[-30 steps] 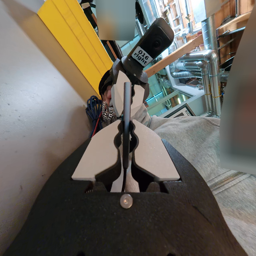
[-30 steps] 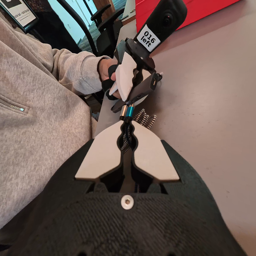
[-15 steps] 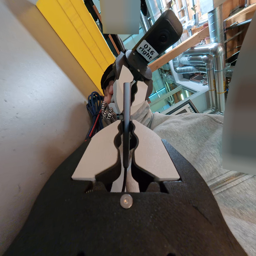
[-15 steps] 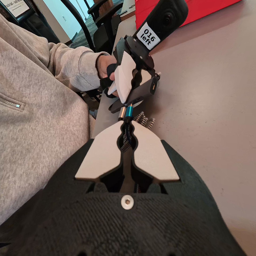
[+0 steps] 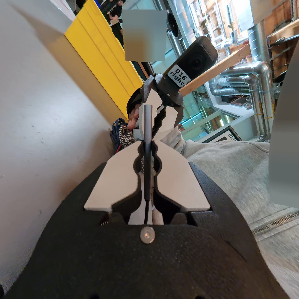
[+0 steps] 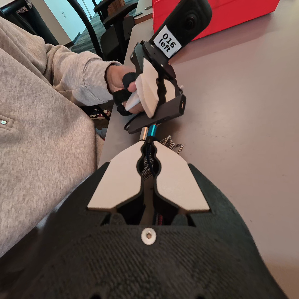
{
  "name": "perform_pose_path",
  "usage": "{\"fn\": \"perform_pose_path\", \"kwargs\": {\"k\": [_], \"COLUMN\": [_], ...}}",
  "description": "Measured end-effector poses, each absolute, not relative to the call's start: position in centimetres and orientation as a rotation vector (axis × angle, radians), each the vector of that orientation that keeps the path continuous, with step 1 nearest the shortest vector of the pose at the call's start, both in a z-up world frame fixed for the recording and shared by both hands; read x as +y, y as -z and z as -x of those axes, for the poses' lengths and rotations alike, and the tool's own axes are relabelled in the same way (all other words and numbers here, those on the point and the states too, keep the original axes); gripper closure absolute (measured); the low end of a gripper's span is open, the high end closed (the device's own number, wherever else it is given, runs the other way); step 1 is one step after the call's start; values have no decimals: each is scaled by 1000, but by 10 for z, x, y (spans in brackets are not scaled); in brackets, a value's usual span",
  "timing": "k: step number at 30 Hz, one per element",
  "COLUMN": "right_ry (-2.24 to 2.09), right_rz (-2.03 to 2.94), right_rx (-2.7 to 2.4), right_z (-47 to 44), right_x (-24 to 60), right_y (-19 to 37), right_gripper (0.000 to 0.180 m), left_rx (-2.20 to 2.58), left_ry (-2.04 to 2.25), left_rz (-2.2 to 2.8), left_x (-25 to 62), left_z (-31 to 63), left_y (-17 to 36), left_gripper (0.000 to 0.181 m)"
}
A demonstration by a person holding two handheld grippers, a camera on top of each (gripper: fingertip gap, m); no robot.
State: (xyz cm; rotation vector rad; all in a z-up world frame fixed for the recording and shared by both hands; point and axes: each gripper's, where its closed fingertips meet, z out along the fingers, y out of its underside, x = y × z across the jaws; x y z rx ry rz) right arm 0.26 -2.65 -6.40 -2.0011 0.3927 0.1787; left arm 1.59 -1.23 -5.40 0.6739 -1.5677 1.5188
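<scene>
The grey table (image 6: pixel 242 113) fills most of what I see, with a red bin (image 6: pixel 234 17) at its far end in the right wrist view and a yellow bin (image 5: pixel 103 53) standing on it in the left wrist view. My grey sweatshirt (image 6: pixel 40 113) takes up the near side.

My left gripper (image 5: pixel 147 142) is clenched on a flat dark grey USB hub (image 5: pixel 147 129), gripping it edge-on so the slab sticks out past the fingertips; its thin black lead runs back between the fingers. From the right wrist view, the same hub (image 6: pixel 163 113) sits tilted just above the table, a small port showing on its end face.

My right gripper (image 6: pixel 148 142) is closed on two braided cables, a dark blue one (image 6: pixel 149 155) and a black-and-white one (image 6: pixel 147 168), pinched just behind their plugs. The blue metal plug (image 6: pixel 152 130) and the silver plug (image 6: pixel 143 133) beside it both meet the long edge of the hub. Loose loops of the black-and-white cable (image 6: pixel 169 144) lie on the table just beyond my fingertips.
</scene>
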Motion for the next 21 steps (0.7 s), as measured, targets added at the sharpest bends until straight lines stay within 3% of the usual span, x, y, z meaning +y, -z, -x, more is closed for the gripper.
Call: {"fn": "perform_pose_path", "kwargs": {"k": [21], "right_ry": [-81], "right_rz": [2013], "right_rx": [409], "right_z": [-9], "right_x": [-23], "right_y": [68], "right_gripper": [175], "left_rx": [-1595], "left_ry": [-1467], "left_rz": [-699], "left_x": [-12], "left_z": [-15], "left_y": [60], "left_gripper": [170]}}
